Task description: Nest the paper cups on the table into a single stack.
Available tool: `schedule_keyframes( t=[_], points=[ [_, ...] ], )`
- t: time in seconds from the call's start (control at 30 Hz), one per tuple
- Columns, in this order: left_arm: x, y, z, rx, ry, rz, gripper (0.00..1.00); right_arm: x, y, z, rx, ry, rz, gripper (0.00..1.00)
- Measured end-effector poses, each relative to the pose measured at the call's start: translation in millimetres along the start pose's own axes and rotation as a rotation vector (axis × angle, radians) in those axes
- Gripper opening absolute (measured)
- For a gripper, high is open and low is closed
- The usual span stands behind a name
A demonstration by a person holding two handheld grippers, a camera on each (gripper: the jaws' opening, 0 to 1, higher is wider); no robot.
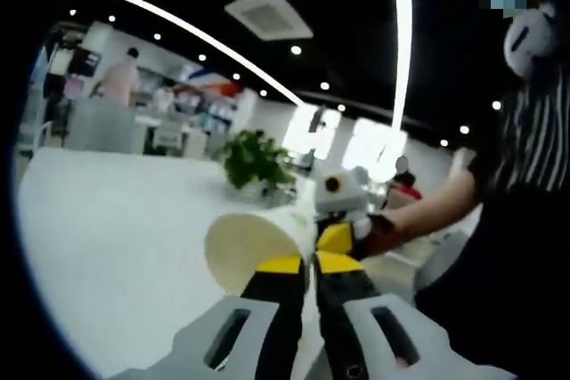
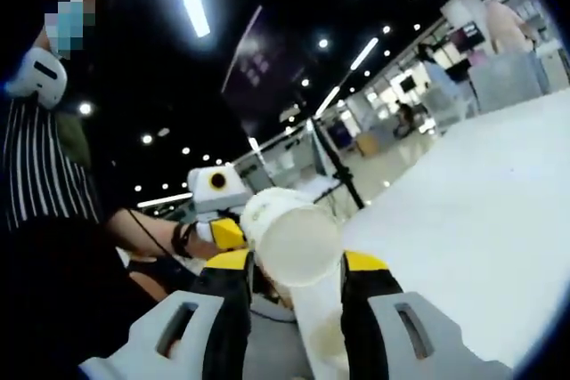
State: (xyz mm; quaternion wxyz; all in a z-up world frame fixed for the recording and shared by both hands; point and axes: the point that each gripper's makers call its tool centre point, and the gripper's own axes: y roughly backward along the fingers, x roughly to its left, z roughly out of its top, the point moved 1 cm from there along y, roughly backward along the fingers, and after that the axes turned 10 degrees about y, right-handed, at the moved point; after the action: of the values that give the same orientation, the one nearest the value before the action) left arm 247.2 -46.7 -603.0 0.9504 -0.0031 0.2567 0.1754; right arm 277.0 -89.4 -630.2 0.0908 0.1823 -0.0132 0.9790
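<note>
a: where is the white paper cup (image 1: 258,242) in the left gripper view?

b: it lies on its side above the white tabletop (image 1: 107,238), mouth turned toward the camera, pale inside showing. the left gripper (image 1: 309,264) has its yellow-tipped black jaws clenched on the cup's wall at the rim, almost no gap between them.

a: and the other tool?

b: the right gripper (image 1: 343,236) enters from the right, just behind the cup, at its far end; whether it touches there cannot be told in this view.

a: what does the right gripper view add?

b: a white paper cup (image 2: 289,233) with its flat bottom toward the camera, sitting between the right gripper's (image 2: 294,266) yellow-tipped jaws. the jaws stand apart at the width of the cup, grasping its base end. the left gripper (image 2: 227,233) shows beyond, at the cup's far side.

a: how many cups are in the hold?

b: that cannot be told; the outline reads as one, though nested walls would be hidden.

a: surroundings?

b: a person's forearm (image 1: 427,206) in a dark sleeve reaches in, a green potted plant (image 1: 256,159) stands on the far tabletop, and bright ceiling light strips (image 1: 401,33) run overhead.
</note>
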Motion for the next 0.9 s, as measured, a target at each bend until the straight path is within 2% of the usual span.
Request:
schedule_keyframes(
  t=[0.07, 0.37, 0.6, 0.77, 0.9],
  points=[
    [2.3, -1.1, -1.5, 0.017, -0.047, 0.023, 0.00, -1.6, -0.8, -2.0, 0.013, -0.008, -0.007, 0.35],
    [3.4, -1.7, 2.4, 0.015, -0.033, 0.021, 0.00, -3.5, 0.4, 0.1, 0.008, 0.021, -0.017, 0.34],
    [6.2, -1.5, 1.9, 0.024, -0.035, 0.033, 0.00, -8.5, 11.4, 3.0, -0.004, 0.058, -0.052, 0.33],
    [6.5, -0.4, 0.6, 0.031, -0.042, 0.038, 0.00, -16.9, 21.7, 3.8, -0.006, 0.082, -0.100, 0.35],
    [7.8, 2.7, 0.2, 0.029, -0.038, 0.048, 0.00, -26.2, 29.3, 3.5, 0.001, 0.112, -0.155, 0.41]
  ],
)
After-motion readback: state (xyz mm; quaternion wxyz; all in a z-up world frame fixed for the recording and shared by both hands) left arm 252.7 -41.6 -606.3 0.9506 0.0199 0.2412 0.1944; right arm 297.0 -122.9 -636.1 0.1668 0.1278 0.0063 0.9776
